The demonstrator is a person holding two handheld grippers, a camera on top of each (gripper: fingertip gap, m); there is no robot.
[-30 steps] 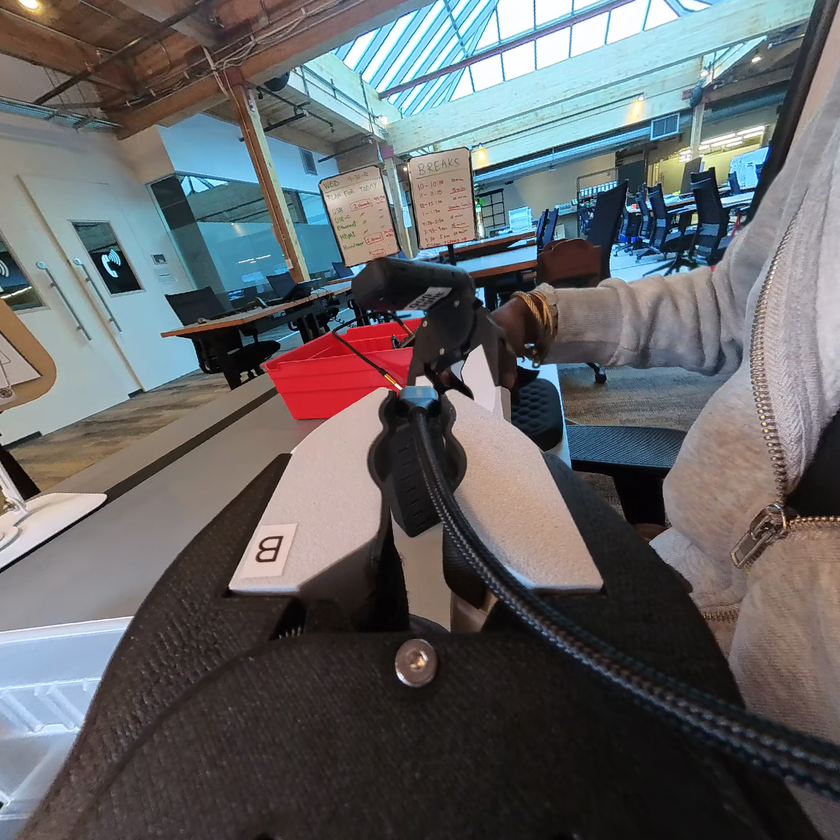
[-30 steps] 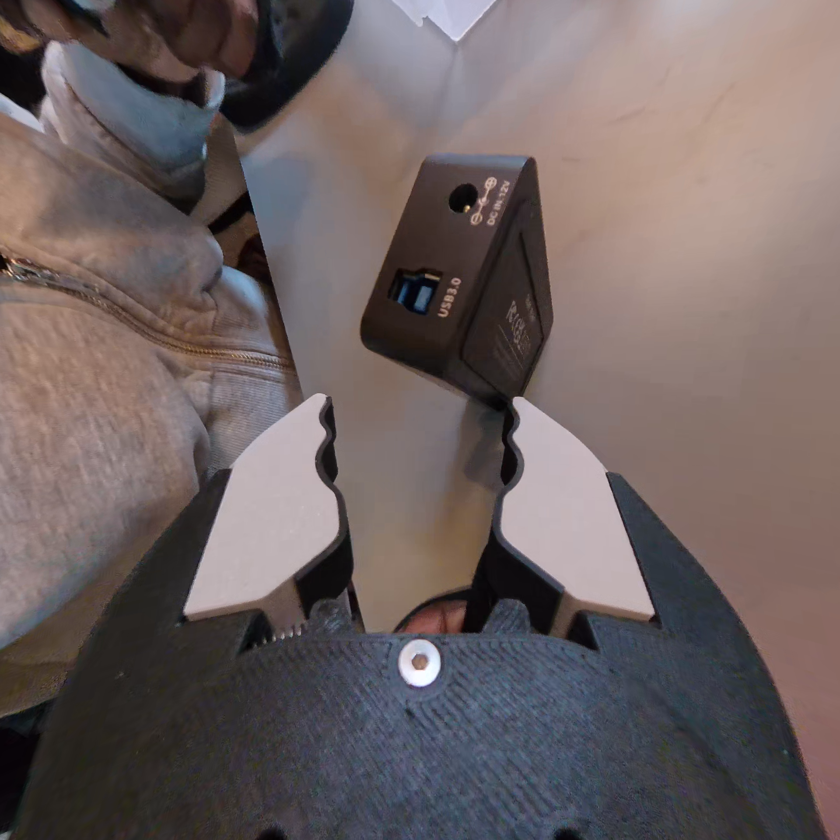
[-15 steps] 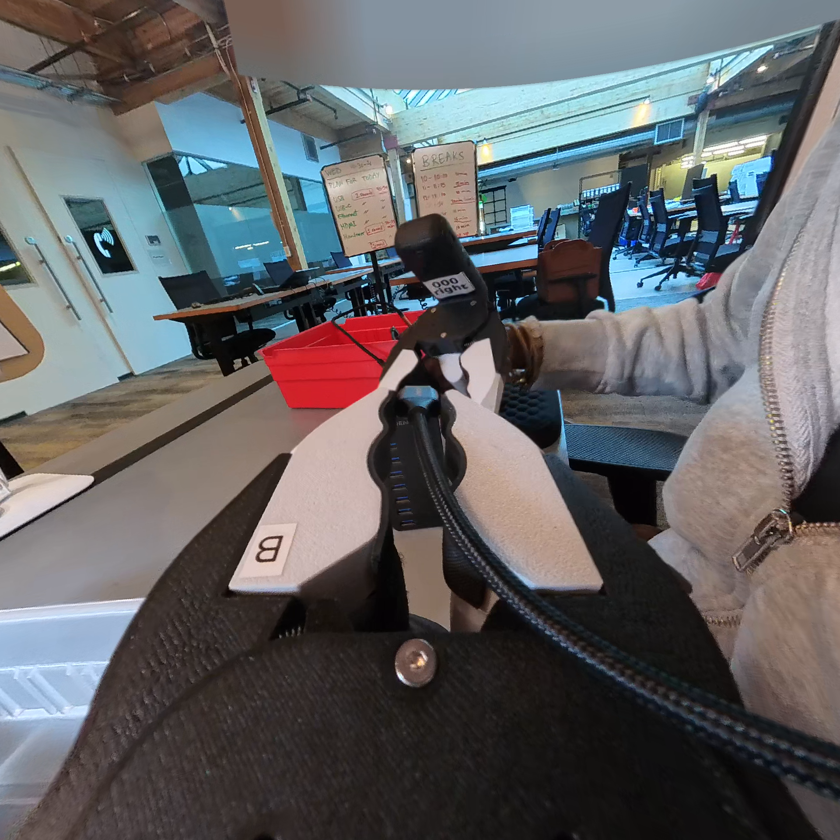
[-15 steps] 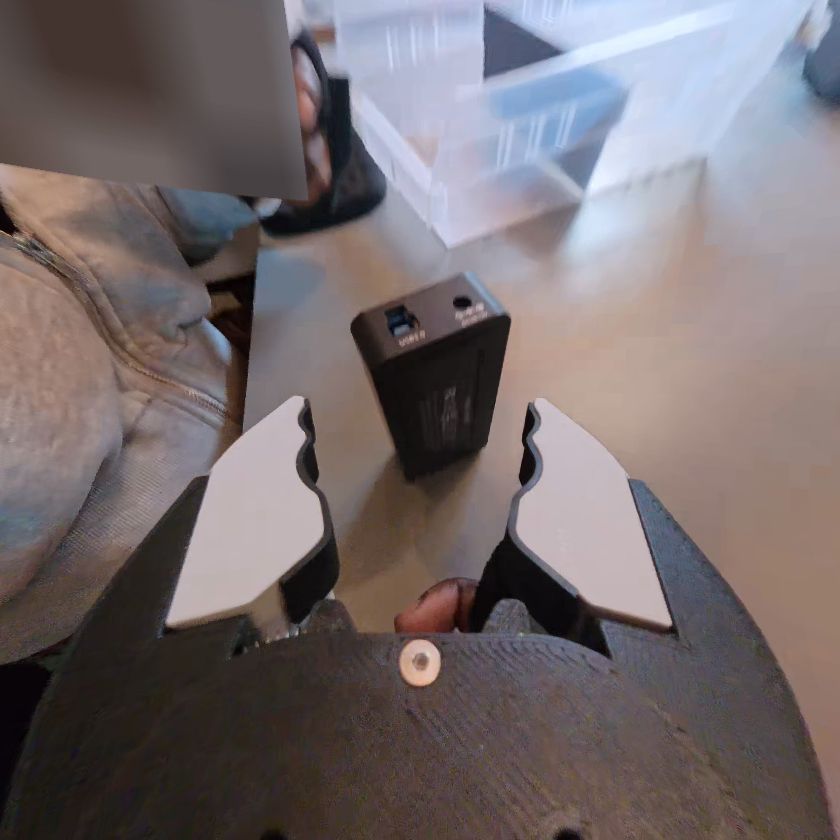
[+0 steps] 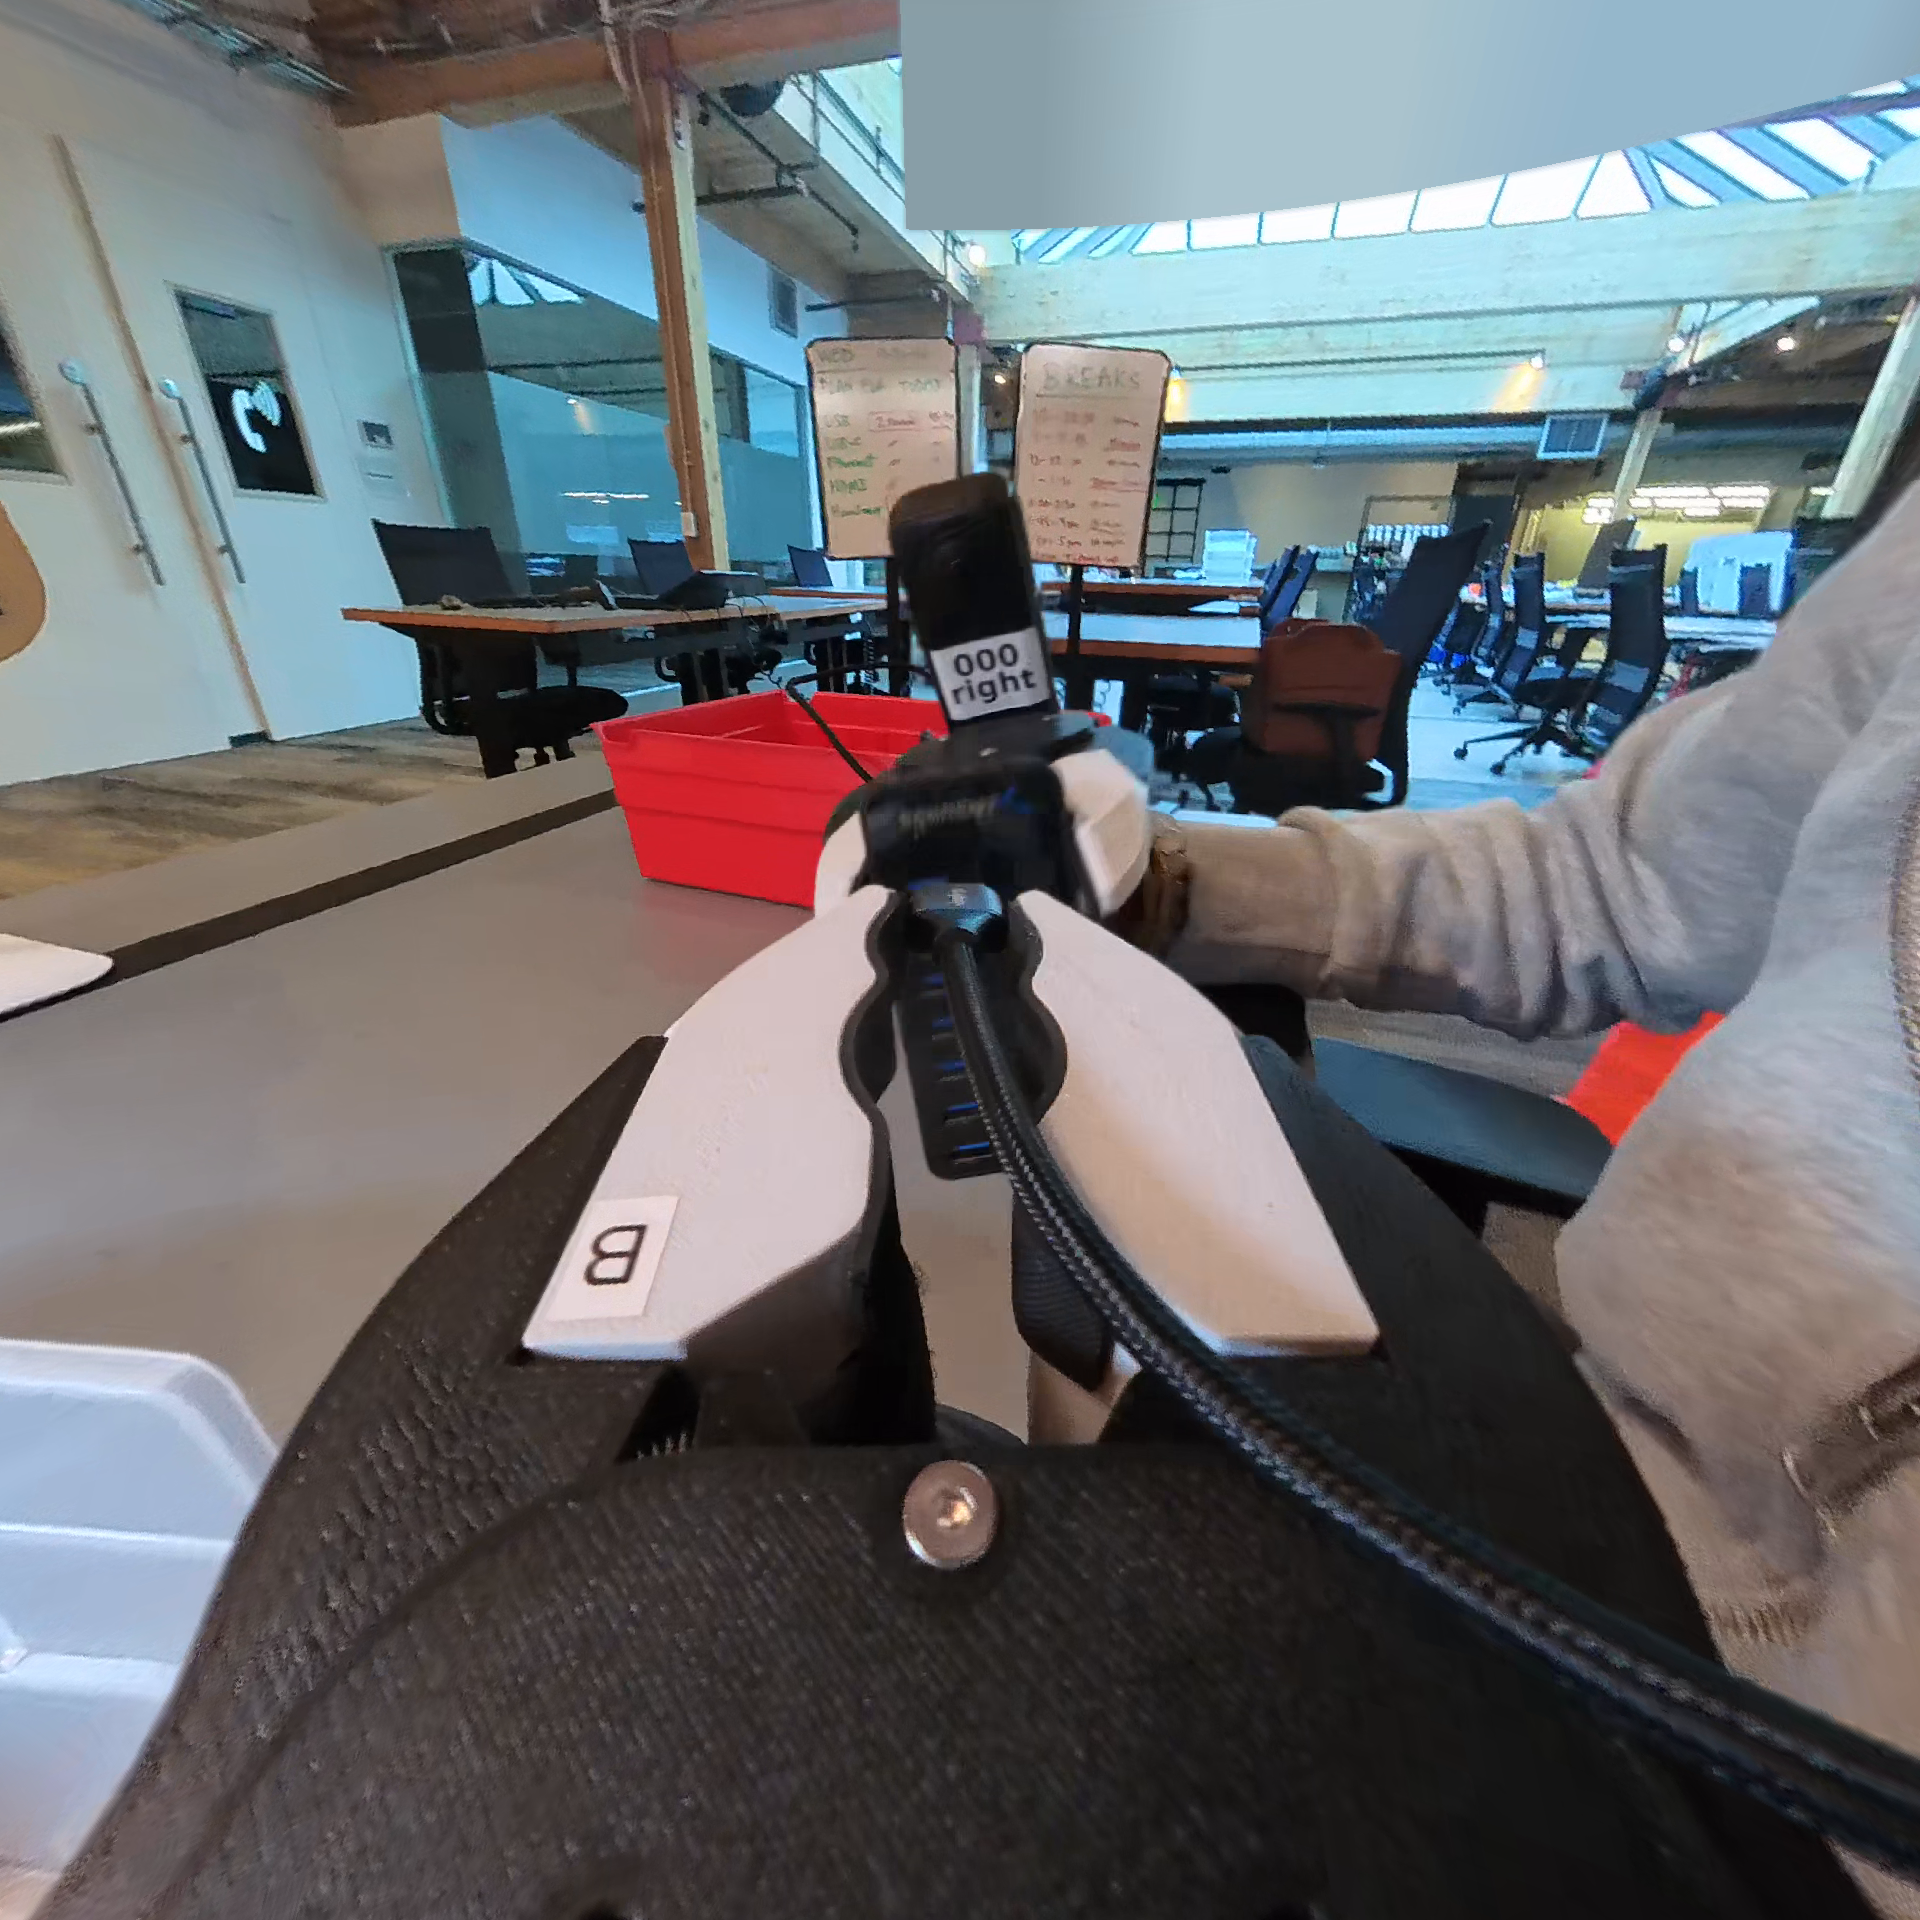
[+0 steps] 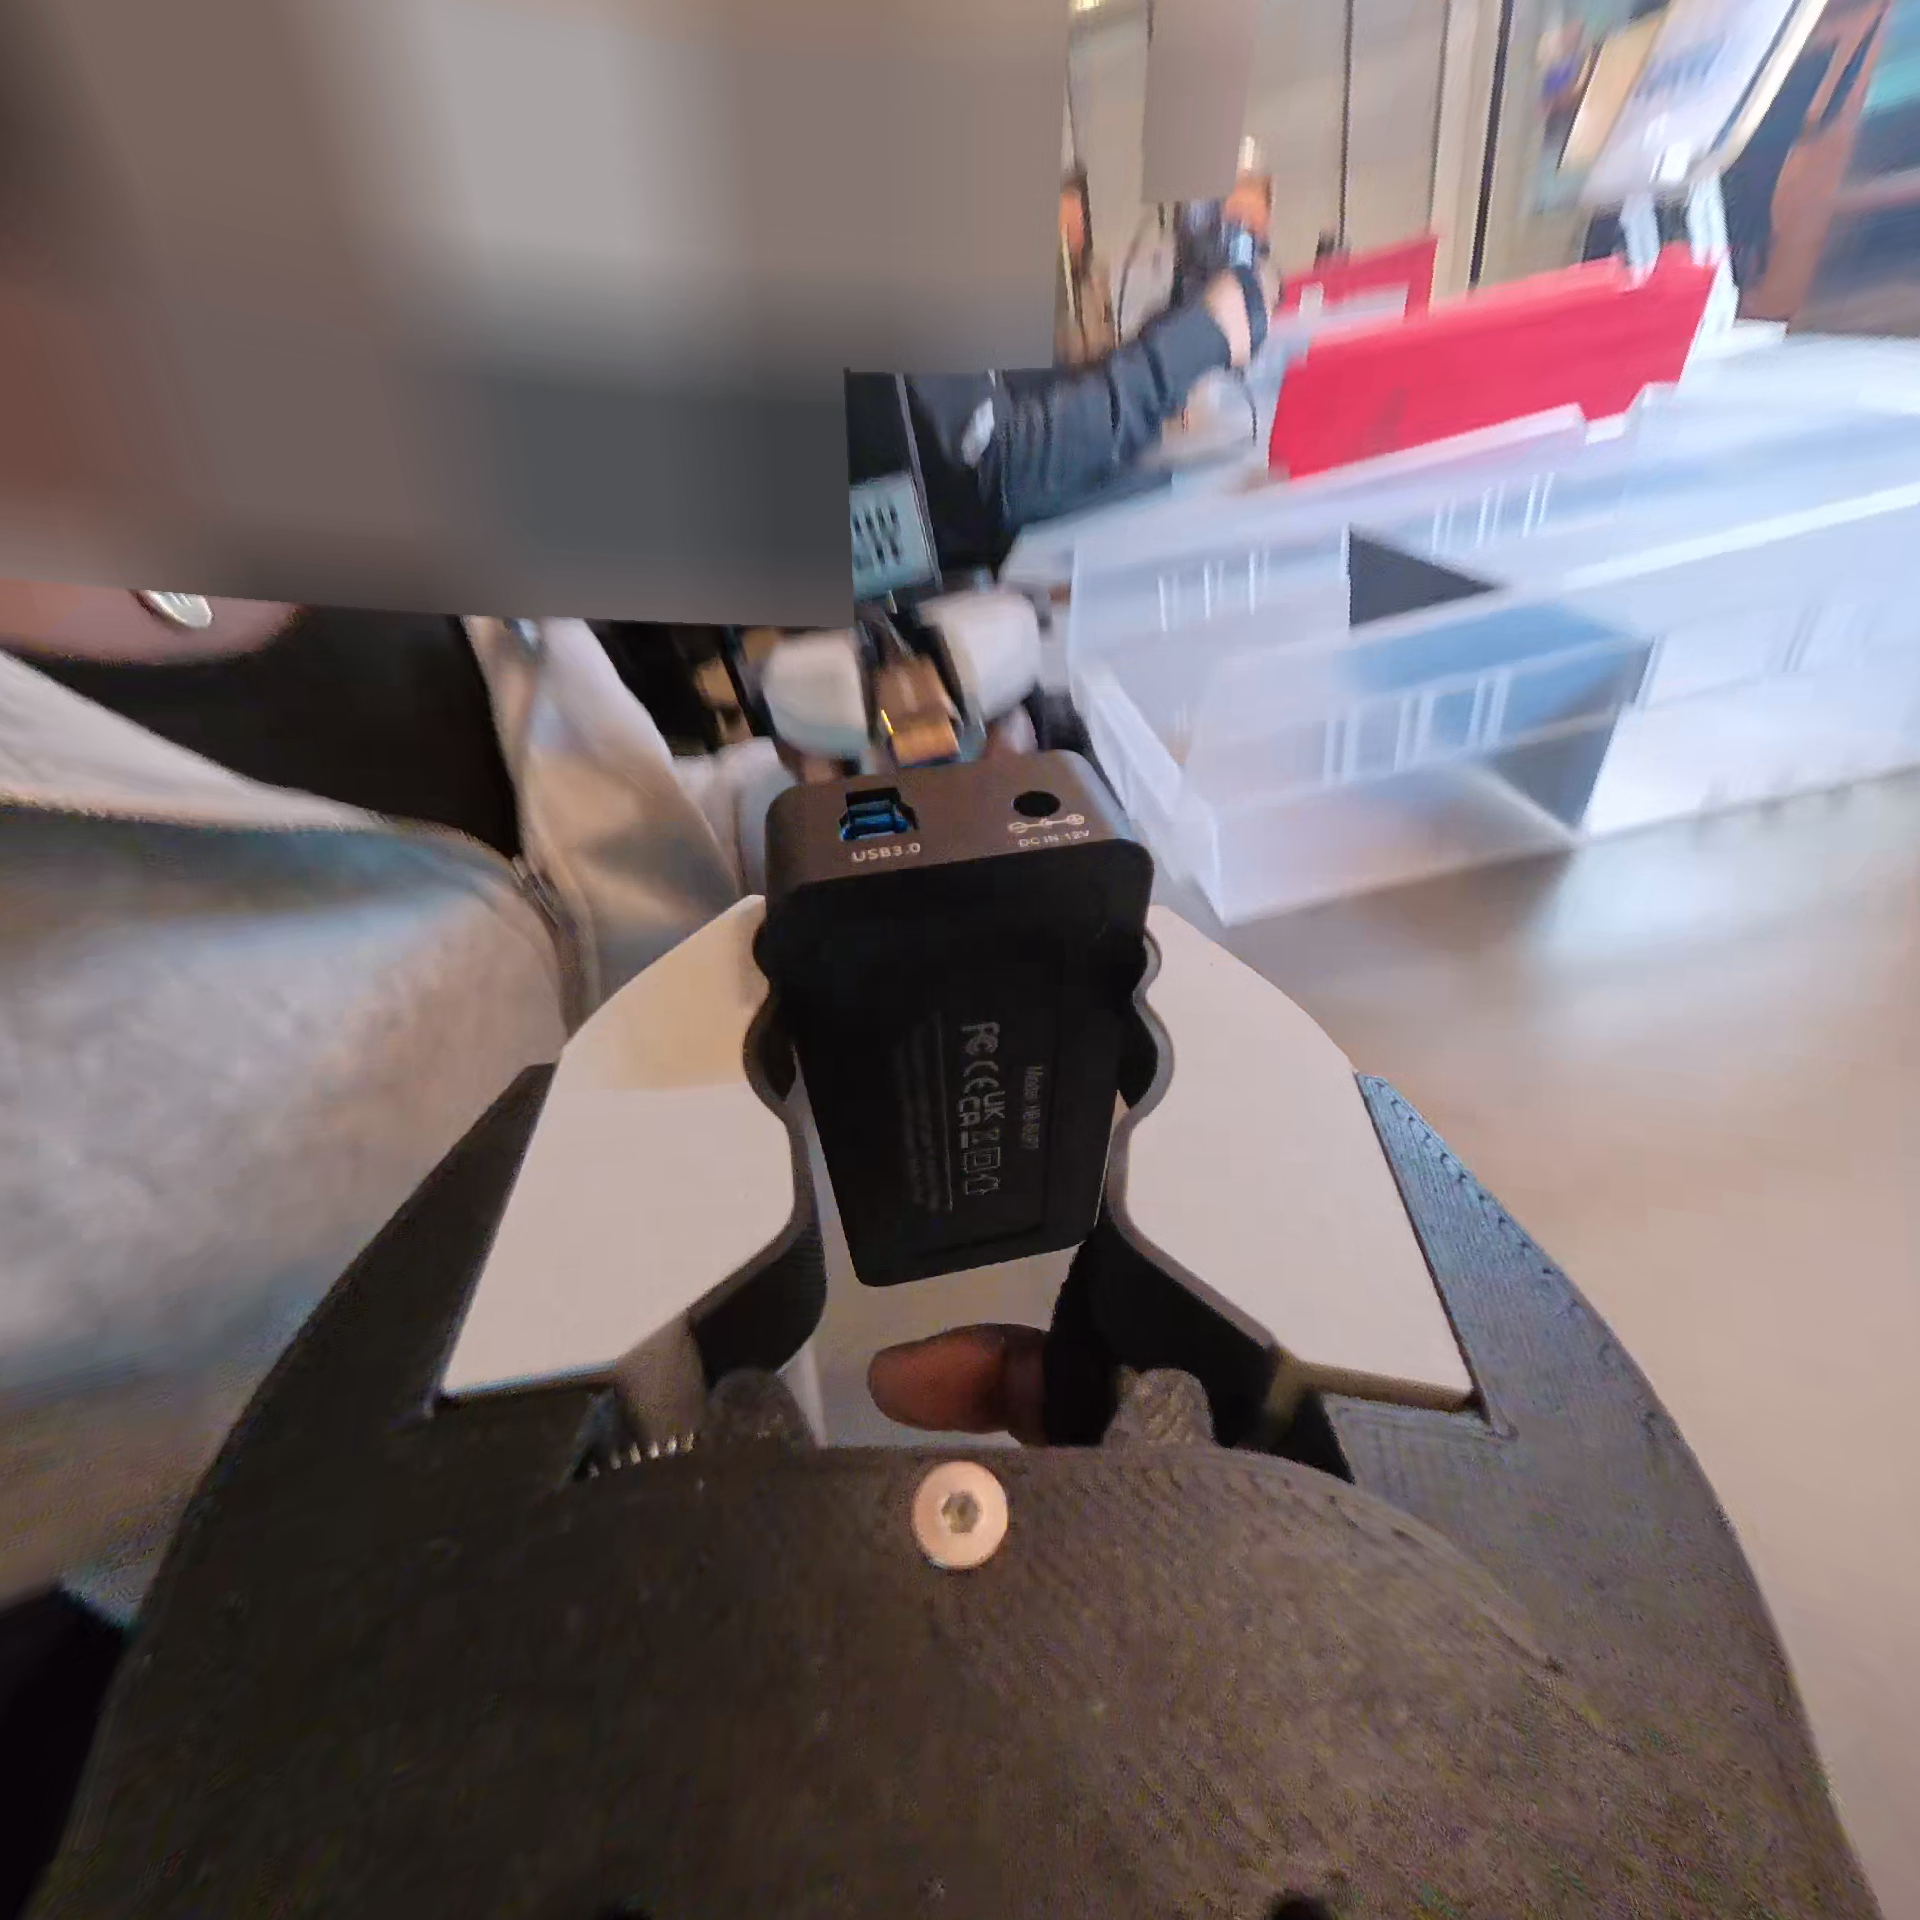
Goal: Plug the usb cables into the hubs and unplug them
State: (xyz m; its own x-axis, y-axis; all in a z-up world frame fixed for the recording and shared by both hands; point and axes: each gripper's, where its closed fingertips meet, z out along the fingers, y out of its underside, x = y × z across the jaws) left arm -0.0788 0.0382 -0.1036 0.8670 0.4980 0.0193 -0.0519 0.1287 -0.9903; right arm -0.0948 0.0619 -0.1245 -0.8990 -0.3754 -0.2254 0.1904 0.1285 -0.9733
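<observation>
My left gripper [image 5: 951, 920] is shut on the black plug [image 5: 951, 902] of a braided black USB cable [image 5: 1049, 1184], which trails back to the lower right. My right gripper [image 6: 951, 935] is shut on a black USB hub [image 6: 956, 1091] and holds it above the grey table. The hub's end face, with a blue port [image 6: 883, 816] and a round socket, points at the left gripper [image 6: 904, 686]. The plug's metal tip [image 6: 920, 738] sits just beyond that end face, outside the port. In the left wrist view the hub [image 5: 951, 816] is right in front of the plug.
A red bin [image 5: 727, 800] stands on the grey table [image 5: 312, 1039] behind the hub. Clear plastic containers [image 6: 1455, 675] lie to the right of the hub, and one [image 5: 94, 1507] is at the lower left. The person's grey sleeve [image 5: 1455, 914] is on the right.
My right gripper closed on the hub, which stood on the table, and lifted it up to the plug. My left gripper kept hold of the cable plug.
</observation>
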